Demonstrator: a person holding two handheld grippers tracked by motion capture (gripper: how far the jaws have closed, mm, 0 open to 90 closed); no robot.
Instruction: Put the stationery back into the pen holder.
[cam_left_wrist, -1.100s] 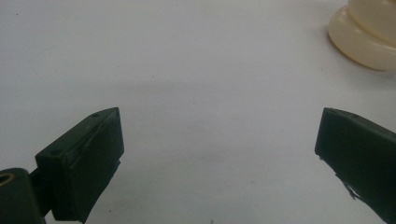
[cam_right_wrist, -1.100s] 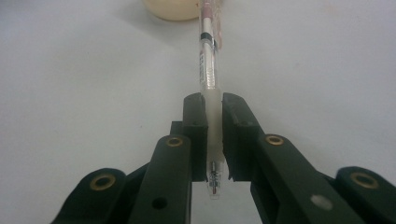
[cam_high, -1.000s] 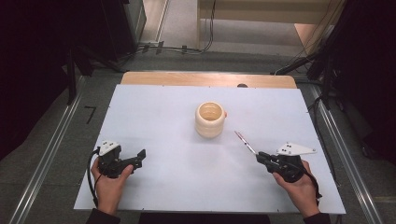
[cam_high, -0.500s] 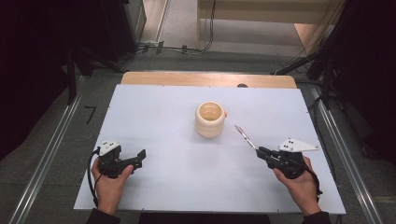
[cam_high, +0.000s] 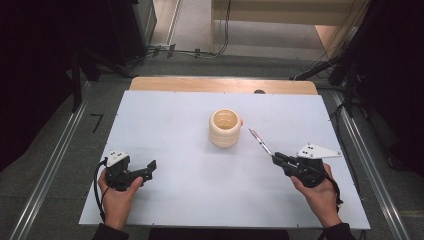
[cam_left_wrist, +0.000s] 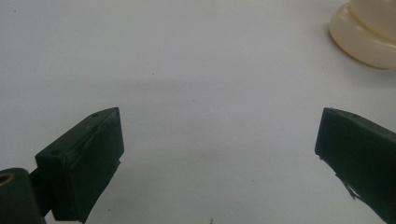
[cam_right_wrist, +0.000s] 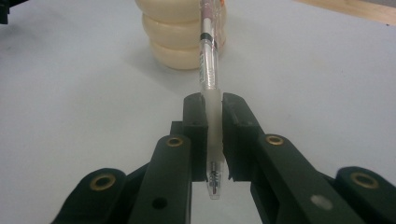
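Note:
A cream ribbed cup (cam_high: 225, 128) stands upright mid-table; its base shows at the top right of the left gripper view (cam_left_wrist: 364, 39), and it rises beyond the pen (cam_right_wrist: 177, 32). My right gripper (cam_high: 276, 158) is shut on a clear pen (cam_high: 260, 141) with a red refill. The pen (cam_right_wrist: 209, 65) sticks out forward between the two fingers (cam_right_wrist: 195, 116), its far end toward the cup. My left gripper (cam_high: 151, 168) rests low at the front left in a hand. It (cam_left_wrist: 219, 135) stands open over bare table, nothing between its fingers.
The white table top (cam_high: 165, 125) has a wooden strip (cam_high: 220, 85) along its far edge. Metal rails (cam_high: 55, 165) run along both sides of the table. Cables (cam_high: 190, 50) lie on the floor beyond.
The right gripper and the pen have shifted slightly toward the cup. The left gripper has stayed put.

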